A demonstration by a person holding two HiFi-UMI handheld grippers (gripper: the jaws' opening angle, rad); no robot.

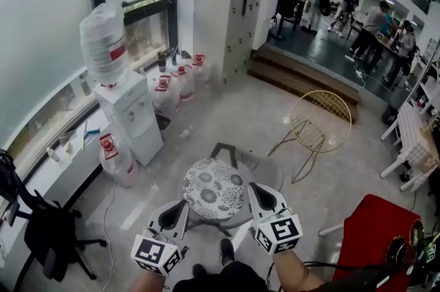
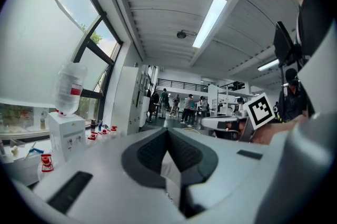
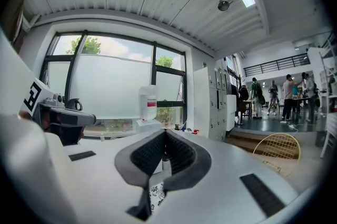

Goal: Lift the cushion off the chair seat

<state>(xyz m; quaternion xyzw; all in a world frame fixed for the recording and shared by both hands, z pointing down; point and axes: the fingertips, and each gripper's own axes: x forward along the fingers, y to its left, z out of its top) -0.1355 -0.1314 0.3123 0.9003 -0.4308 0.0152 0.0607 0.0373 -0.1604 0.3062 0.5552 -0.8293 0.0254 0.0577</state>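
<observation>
In the head view a round cushion [image 1: 213,189] with a black-and-white flower print lies on the seat of a grey chair [image 1: 267,169] just in front of me. My left gripper [image 1: 183,203] is shut, its tip at the cushion's near left edge. My right gripper [image 1: 250,185] is also shut, at the cushion's right edge. Whether either tip touches the cushion I cannot tell. In the left gripper view the jaws [image 2: 168,131] are closed with nothing between them. The right gripper view shows closed jaws [image 3: 165,134] too, and a strip of the patterned cushion [image 3: 155,192] below them.
A water dispenser [image 1: 128,113] with a bottle on top stands to the left, with several water jugs [image 1: 176,87] beside it. A gold wire chair [image 1: 319,123] stands to the right, a black office chair [image 1: 42,230] at near left, a red seat [image 1: 375,233] at near right. Steps [image 1: 302,77] and people lie beyond.
</observation>
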